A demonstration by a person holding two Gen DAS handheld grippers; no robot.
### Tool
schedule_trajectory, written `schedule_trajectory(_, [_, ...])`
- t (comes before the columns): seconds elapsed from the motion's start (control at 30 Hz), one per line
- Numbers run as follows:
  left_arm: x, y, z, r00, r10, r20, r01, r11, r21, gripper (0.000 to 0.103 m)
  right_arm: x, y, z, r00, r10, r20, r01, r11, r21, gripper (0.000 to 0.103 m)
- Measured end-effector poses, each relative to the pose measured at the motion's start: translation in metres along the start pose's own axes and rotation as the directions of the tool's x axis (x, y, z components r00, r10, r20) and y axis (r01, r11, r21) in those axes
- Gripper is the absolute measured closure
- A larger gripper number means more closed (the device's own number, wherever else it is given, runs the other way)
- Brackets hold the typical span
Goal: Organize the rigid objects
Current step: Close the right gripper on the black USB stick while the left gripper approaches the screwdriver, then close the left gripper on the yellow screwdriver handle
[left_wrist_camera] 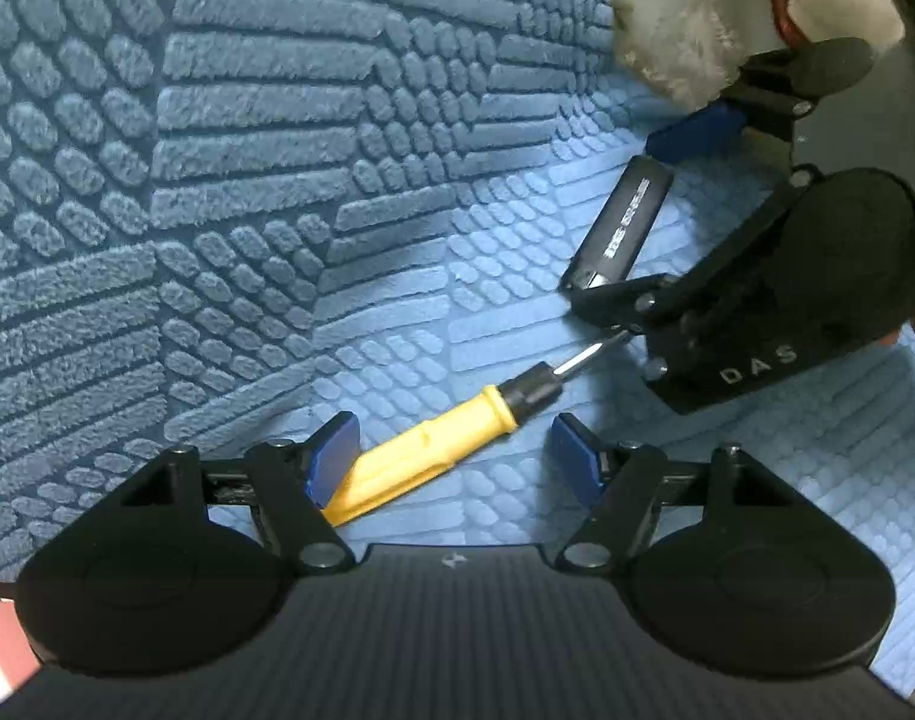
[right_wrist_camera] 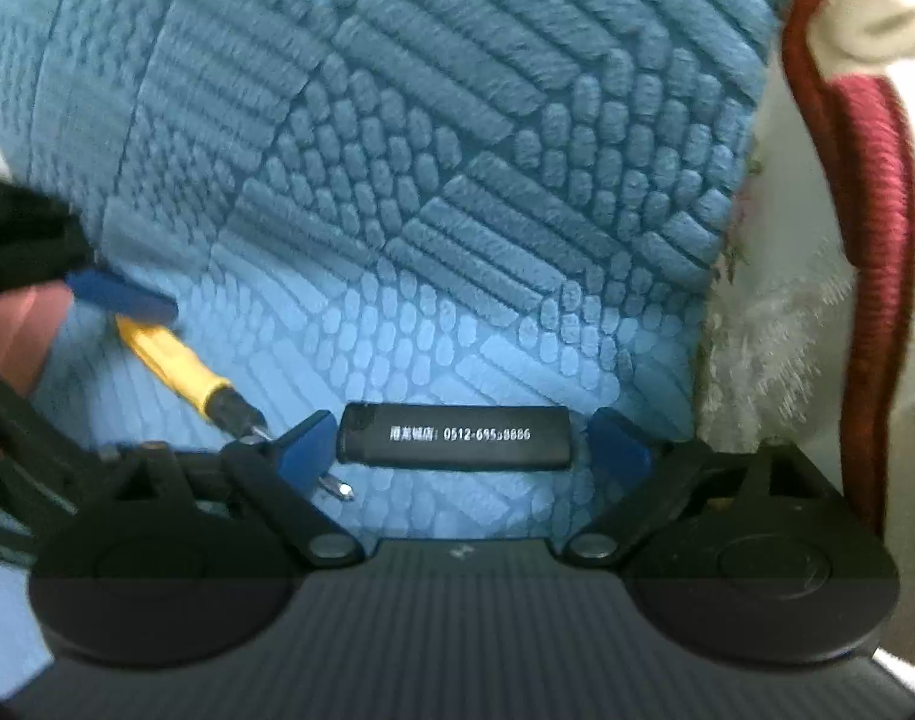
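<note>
Screwdriver [left_wrist_camera: 433, 456]: yellow handle, black collar, bare metal shaft; it lies flat on the blue textured mat [left_wrist_camera: 277, 180], the handle end nearest the left gripper and the tip pointing toward the lighter.
Lighter [right_wrist_camera: 454, 438]: black, slim, with white printed characters and digits along its side; it lies flat on the mat just beyond the screwdriver's tip, crosswise between the right gripper's two pads.
Left gripper [left_wrist_camera: 454, 459]: spread wide, holding nothing; its left blue pad [left_wrist_camera: 334, 459] sits against the side of the screwdriver handle, while the right pad stands apart from the tool.
Right gripper [right_wrist_camera: 457, 447]: spread wide around the lighter, one blue pad [right_wrist_camera: 304, 444] beside each end; whether either pad touches the lighter I cannot tell. The screwdriver's Phillips tip [right_wrist_camera: 340, 487] shows just past the left pad.
Mat: blue, raised pattern of bars and ovals, under both the screwdriver and the lighter.
White fuzzy fabric [right_wrist_camera: 775, 324]: beside the mat on the lighter's far side from the screwdriver, edged by a dark red cord [right_wrist_camera: 871, 180].
</note>
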State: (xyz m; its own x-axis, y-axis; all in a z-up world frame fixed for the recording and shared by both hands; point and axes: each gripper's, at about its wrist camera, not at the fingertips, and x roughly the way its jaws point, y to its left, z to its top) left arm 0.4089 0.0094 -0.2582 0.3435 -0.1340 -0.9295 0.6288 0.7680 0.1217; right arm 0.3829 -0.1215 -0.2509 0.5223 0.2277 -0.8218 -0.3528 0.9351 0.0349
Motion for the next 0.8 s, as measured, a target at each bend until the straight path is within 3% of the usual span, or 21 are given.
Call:
schedule_trajectory(0.17, [0.003, 0.014, -0.002, 0.999, -0.046, 0.004, 0.047, 0.998, -0.042, 0.028, 0.001, 0.002, 0.0, 1.0, -0.004, -0.001, 0.004, 1.0, 0.013, 0.009])
schedule_trajectory(0.23, [0.004, 0.017, -0.003, 0.998, -0.062, 0.002, 0.062, 0.997, -0.049, 0.032, -0.001, 0.0, -0.001, 1.0, -0.01, -0.001, 0.01, 1.0, 0.023, 0.014])
schedule_trajectory(0.3, [0.002, 0.017, -0.004, 0.996, -0.084, 0.003, 0.084, 0.996, -0.043, 0.048, -0.003, -0.007, 0.0, 1.0, -0.013, -0.006, 0.014, 0.999, 0.035, 0.017])
schedule_trajectory(0.5, [-0.003, 0.004, -0.011, 0.995, -0.09, -0.029, 0.09, 0.996, -0.019, 0.069, -0.006, -0.014, 0.003, 1.0, -0.01, -0.025, 0.011, 0.999, 0.05, 0.017])
schedule_trajectory(0.7, [-0.018, -0.006, -0.024, 0.995, -0.074, -0.063, 0.07, 0.995, -0.064, 0.071, -0.008, -0.027, 0.009, 1.0, 0.004, -0.027, -0.001, 0.996, 0.088, 0.017])
schedule_trajectory(0.8, [-0.028, -0.004, -0.034, 0.995, -0.076, -0.069, 0.067, 0.989, -0.131, 0.072, -0.016, -0.033, 0.013, 1.0, 0.01, -0.025, -0.007, 0.996, 0.09, 0.017])
